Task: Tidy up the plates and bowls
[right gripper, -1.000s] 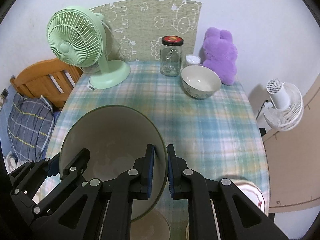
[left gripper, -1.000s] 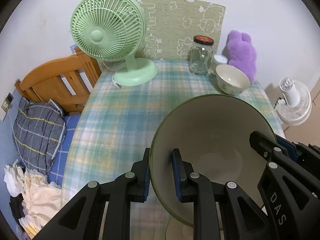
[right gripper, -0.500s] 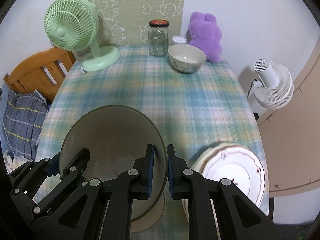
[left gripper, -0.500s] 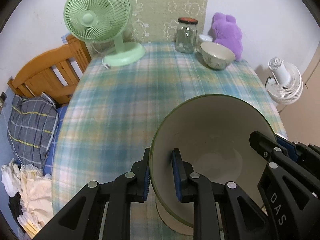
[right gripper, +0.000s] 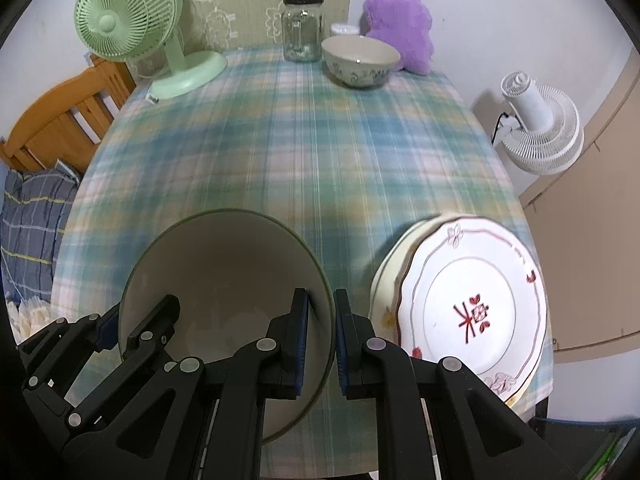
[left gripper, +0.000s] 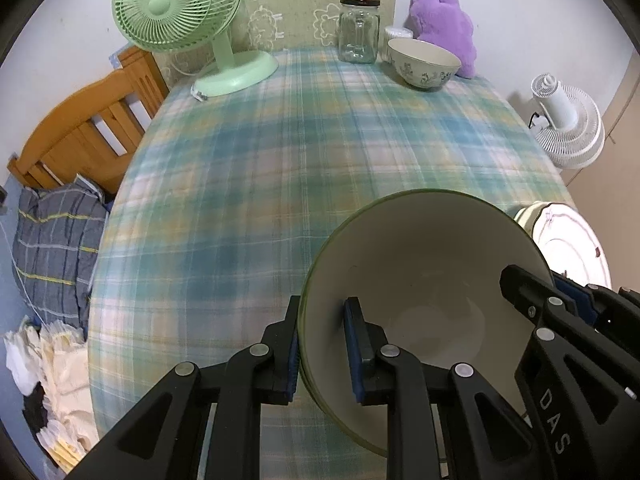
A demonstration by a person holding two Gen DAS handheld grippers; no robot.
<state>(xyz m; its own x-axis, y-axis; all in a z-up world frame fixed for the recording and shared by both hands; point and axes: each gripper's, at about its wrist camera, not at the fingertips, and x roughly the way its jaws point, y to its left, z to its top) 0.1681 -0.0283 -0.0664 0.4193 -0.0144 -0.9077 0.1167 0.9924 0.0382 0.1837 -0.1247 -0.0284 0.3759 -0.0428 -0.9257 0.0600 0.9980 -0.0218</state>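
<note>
A large cream bowl with a green rim (left gripper: 424, 280) (right gripper: 224, 276) is held in the air above the near end of the table. My left gripper (left gripper: 324, 344) is shut on its left rim. My right gripper (right gripper: 320, 336) is shut on its right rim. A small patterned bowl (left gripper: 424, 62) (right gripper: 360, 60) stands at the far end of the table. A stack of plates, a white one with red marks on top (right gripper: 472, 304) (left gripper: 568, 240), lies at the near right corner, right of the held bowl.
The table has a green plaid cloth (left gripper: 320, 152). At its far end stand a green fan (left gripper: 180, 8), a glass jar (left gripper: 358, 28) and a purple plush toy (left gripper: 444, 20). A wooden bed frame (left gripper: 80, 132) is left; a white fan (right gripper: 536, 128) right.
Both grippers have pulled back and up with the bowl; the far objects look smaller and the plate stack has come into full view at the right.
</note>
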